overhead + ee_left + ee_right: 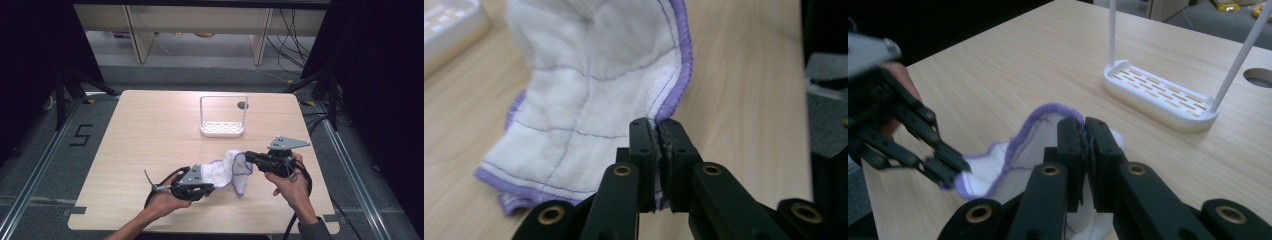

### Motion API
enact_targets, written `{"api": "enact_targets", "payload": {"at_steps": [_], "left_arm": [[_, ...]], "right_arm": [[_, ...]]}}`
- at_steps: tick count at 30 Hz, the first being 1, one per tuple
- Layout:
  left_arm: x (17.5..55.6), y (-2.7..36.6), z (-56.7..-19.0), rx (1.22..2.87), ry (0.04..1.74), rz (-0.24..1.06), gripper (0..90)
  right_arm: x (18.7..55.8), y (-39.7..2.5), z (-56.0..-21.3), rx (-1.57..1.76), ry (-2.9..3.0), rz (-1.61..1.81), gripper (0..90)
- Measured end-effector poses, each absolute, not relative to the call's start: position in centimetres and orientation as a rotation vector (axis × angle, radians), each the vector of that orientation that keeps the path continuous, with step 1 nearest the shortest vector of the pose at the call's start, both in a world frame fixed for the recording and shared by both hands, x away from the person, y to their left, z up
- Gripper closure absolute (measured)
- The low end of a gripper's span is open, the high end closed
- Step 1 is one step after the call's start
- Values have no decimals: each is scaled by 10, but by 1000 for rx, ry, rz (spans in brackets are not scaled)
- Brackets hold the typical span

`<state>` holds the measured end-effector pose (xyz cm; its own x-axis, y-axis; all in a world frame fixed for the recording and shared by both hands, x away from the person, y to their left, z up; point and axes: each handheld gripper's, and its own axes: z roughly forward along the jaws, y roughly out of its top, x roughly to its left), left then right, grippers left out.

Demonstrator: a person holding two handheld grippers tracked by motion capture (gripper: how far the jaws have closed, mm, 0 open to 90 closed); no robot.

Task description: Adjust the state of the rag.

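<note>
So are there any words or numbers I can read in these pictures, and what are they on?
"5": black tape strips on the grey floor, left of the table.
Nothing to read on the cloth, the white rack, the left gripper or the right gripper.

White cloth (226,172) between left gripper (209,188) and right gripper (248,156).

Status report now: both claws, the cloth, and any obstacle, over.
Left claw shut on cloth edge. Right claw shut on the other end, cloth slack between them above table. White rack stands apart, nothing in the way.
</note>
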<state>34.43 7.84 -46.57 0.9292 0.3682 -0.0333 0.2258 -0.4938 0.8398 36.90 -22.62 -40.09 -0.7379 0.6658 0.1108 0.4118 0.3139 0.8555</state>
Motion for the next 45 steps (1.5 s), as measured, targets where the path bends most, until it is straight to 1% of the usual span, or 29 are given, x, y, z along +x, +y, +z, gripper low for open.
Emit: {"api": "enact_targets", "payload": {"at_steps": [2,7,10,13,16,19,20,21,22,23,24,25,26,27,28,29,30,31,32,33,35,39,40,42,43,44,45], "left_arm": [[341,87,-449,2079,404,183,848],[330,109,-406,1998,391,215,847],[323,124,-382,1943,391,213,847],[316,136,-361,1936,381,223,846],[319,141,-348,1947,379,240,845],[329,142,-348,1960,401,249,845],[345,143,-355,1961,444,246,844],[345,143,-355,1961,444,246,844],[364,143,-367,1960,501,234,844],[373,143,-374,1966,530,236,844],[373,143,-374,1966,530,236,844],[391,141,-388,1976,571,230,843],[391,141,-388,1976,571,230,842],[409,139,-402,1981,611,224,842],[409,139,-402,1981,611,224,842],[428,136,-417,1991,652,238,840],[428,136,-417,1991,652,238,839],[446,135,-431,2009,694,250,839],[446,135,-431,2009,694,250,837],[461,134,-444,2017,727,245,836],[470,132,-455,2014,770,254,835],[478,129,-467,2057,784,266,827],[482,130,-473,2098,772,278,823],[484,129,-478,2074,806,282,801],[484,129,-478,2074,806,282,767],[484,130,-481,2101,788,274,722],[483,130,-482,2113,793,283,642]], "right_arm": [[364,-226,-398,1015,2329,1415,861],[352,-227,-385,961,2332,1425,861],[342,-225,-375,937,2339,1477,861],[333,-223,-363,864,2350,1485,861],[328,-217,-353,812,2346,1499,860],[332,-214,-350,808,2346,1480,861],[343,-210,-353,811,2351,1467,861],[348,-208,-356,843,2352,1445,861],[356,-207,-360,862,2367,1420,861],[365,-206,-367,893,2367,1412,861],[375,-206,-373,904,2386,1386,861],[384,-205,-380,931,2398,1368,861],[384,-205,-380,931,2398,1368,861],[402,-202,-395,969,2410,1323,861],[411,-201,-402,997,2425,1293,860],[420,-200,-408,1010,2436,1260,859],[420,-200,-408,1010,2436,1260,859],[437,-196,-422,1060,2429,1232,859],[437,-196,-422,1060,2429,1232,859],[451,-194,-433,1110,2447,1156,858],[464,-193,-447,1110,2437,1124,856],[480,-189,-467,1133,2467,1053,847],[483,-188,-470,1151,2474,1028,836],[488,-189,-475,1151,2456,988,770],[488,-188,-476,1171,2447,984,697],[488,-188,-476,1184,2448,958,643],[487,-189,-475,1179,2430,950,602]]}}
